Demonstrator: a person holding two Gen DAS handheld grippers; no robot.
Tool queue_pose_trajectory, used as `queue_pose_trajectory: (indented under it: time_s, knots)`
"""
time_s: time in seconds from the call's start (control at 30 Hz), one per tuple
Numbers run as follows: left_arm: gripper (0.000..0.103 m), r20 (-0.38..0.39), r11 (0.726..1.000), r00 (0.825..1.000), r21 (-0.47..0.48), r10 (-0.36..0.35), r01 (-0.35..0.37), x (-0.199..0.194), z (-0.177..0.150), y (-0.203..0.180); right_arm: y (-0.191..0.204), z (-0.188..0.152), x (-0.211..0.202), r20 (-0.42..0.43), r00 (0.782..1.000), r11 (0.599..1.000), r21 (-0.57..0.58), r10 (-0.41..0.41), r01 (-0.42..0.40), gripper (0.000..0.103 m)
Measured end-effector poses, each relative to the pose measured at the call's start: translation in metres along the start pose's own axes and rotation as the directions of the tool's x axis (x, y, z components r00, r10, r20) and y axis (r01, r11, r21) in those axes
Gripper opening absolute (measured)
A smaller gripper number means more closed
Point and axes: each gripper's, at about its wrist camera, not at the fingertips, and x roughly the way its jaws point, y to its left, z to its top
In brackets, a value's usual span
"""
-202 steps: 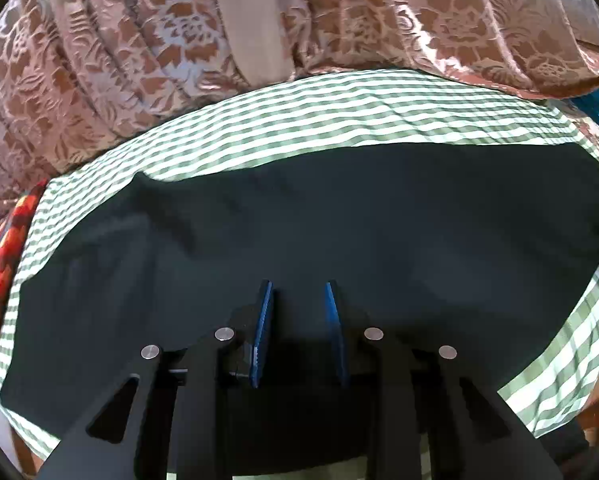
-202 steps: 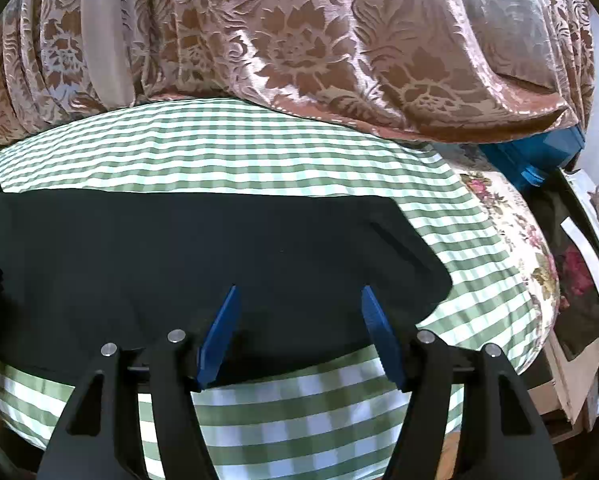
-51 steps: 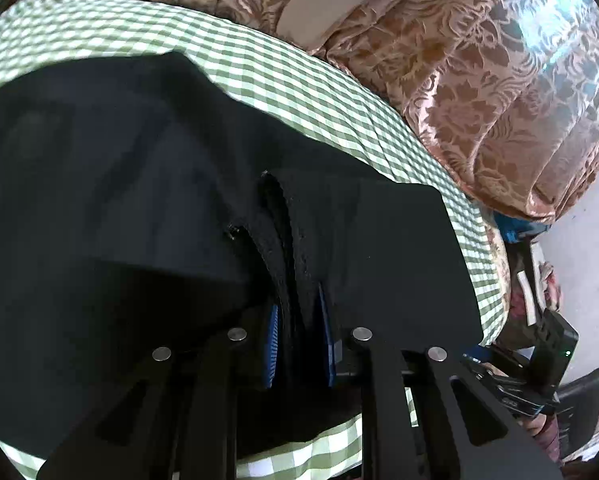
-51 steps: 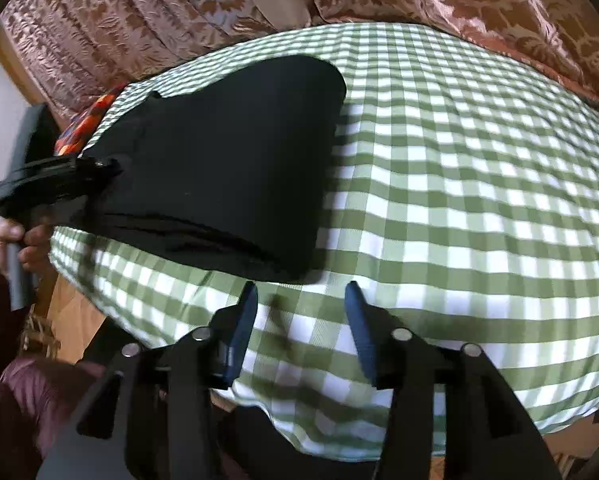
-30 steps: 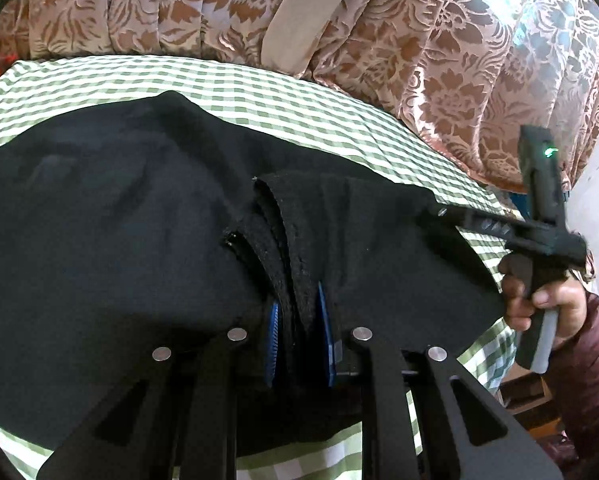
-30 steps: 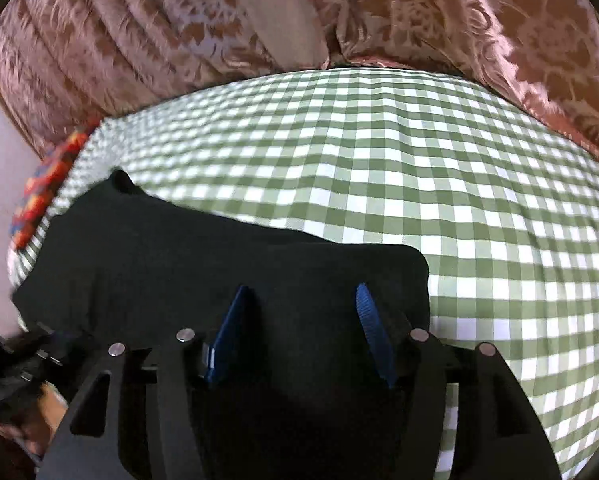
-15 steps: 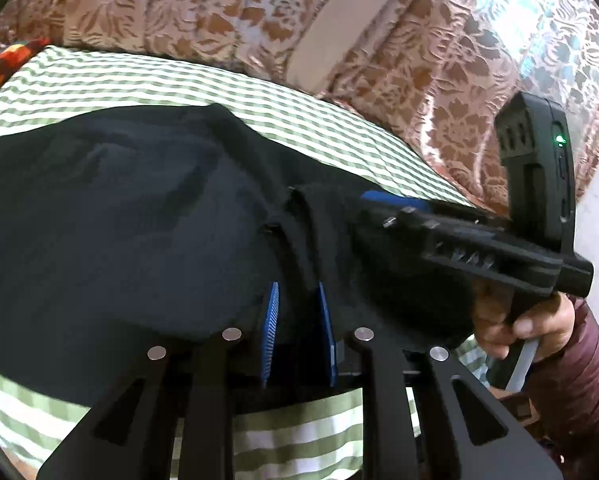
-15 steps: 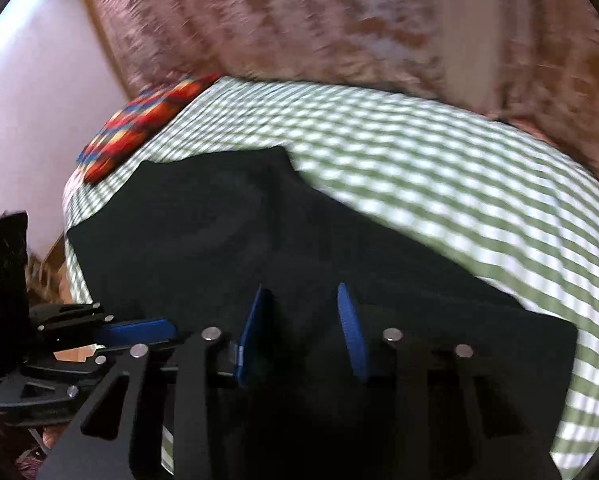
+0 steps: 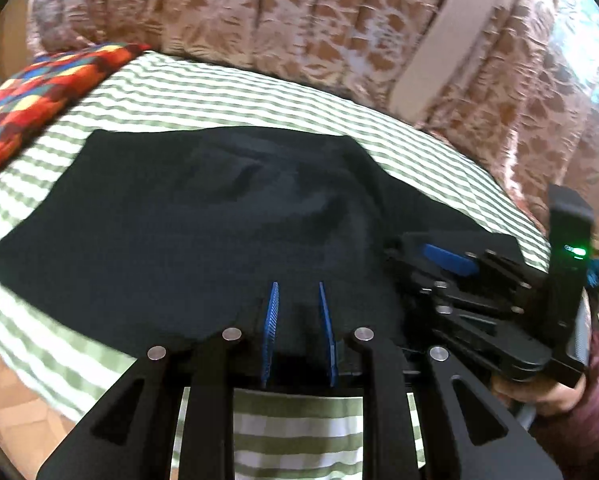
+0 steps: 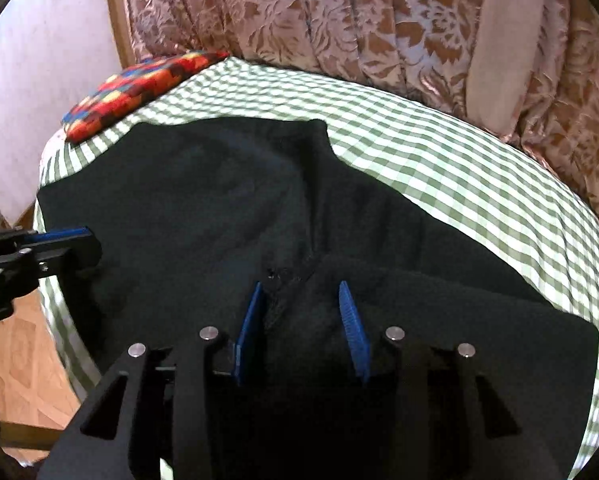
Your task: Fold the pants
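Black pants [image 9: 179, 220] lie folded on a green checked bed sheet [image 9: 219, 100]. My left gripper [image 9: 298, 292] is at their near edge, its blue pads shut on a fold of the black cloth. Just right of it, my right gripper [image 9: 399, 256] reaches in over the same edge, held by a hand [image 9: 547, 404]. In the right wrist view, the right gripper [image 10: 301, 292] has a bunched hem of the pants [image 10: 179, 200] between its pads. Its jaws are opening a little, and the cloth still fills the gap. The left gripper [image 10: 87, 246] shows at the left edge.
A multicoloured cushion [image 9: 39, 88] lies at the far left end of the bed. A brown floral curtain [image 9: 299, 20] hangs behind it. Bare checked sheet [image 10: 459, 168] stretches to the right of the pants. Wooden floor [image 10: 19, 340] shows below the bed's left side.
The right gripper swung in from the bare sheet to the pants' near edge beside the left gripper and narrowed its jaws around the cloth. The left gripper kept its hold while shifting and turning.
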Motion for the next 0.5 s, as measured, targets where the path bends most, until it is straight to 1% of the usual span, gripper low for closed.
queue_pose_trajectory:
  time_s: [0.13, 0.27, 0.3, 0.37, 0.43, 0.47, 0.5]
  knots:
    - [0.018, 0.019, 0.999, 0.999, -0.009, 0.049, -0.049, -0.009, 0.000, 0.007, -0.001, -0.005, -0.026, 0.023, 0.999, 0.998, 0.040, 0.046, -0.047, 0.042]
    - [0.018, 0.029, 0.998, 0.997, -0.013, 0.066, -0.066, -0.012, -0.002, 0.010, 0.004, -0.014, -0.052, 0.040, 0.994, 0.994, 0.021, 0.106, -0.107, 0.041]
    - [0.018, 0.028, 0.998, 0.997, -0.016, 0.067, -0.066, -0.012, -0.002, 0.010, 0.007, -0.018, -0.059, 0.037, 0.991, 0.992, 0.012, 0.128, -0.128, 0.040]
    - [0.018, 0.026, 0.997, 0.997, -0.021, 0.070, -0.069, -0.013, -0.002, 0.012, 0.013, -0.025, -0.065, 0.024, 0.990, 0.990, -0.004, 0.139, -0.139, 0.039]
    - [0.019, 0.027, 0.997, 0.997, -0.022, 0.072, -0.072, -0.013, -0.003, 0.012, 0.020, -0.033, -0.066, 0.003, 0.992, 0.991, -0.022, 0.129, -0.129, 0.038]
    - [0.029, 0.029, 0.997, 0.997, -0.024, 0.073, -0.072, -0.013, -0.002, 0.012, 0.021, -0.034, -0.064, -0.006, 0.991, 0.991, -0.020, 0.131, -0.131, 0.038]
    - [0.032, 0.032, 0.997, 0.997, -0.028, 0.068, -0.067, -0.014, -0.003, 0.012, 0.021, -0.036, -0.058, -0.021, 0.991, 0.991, -0.009, 0.131, -0.132, 0.038]
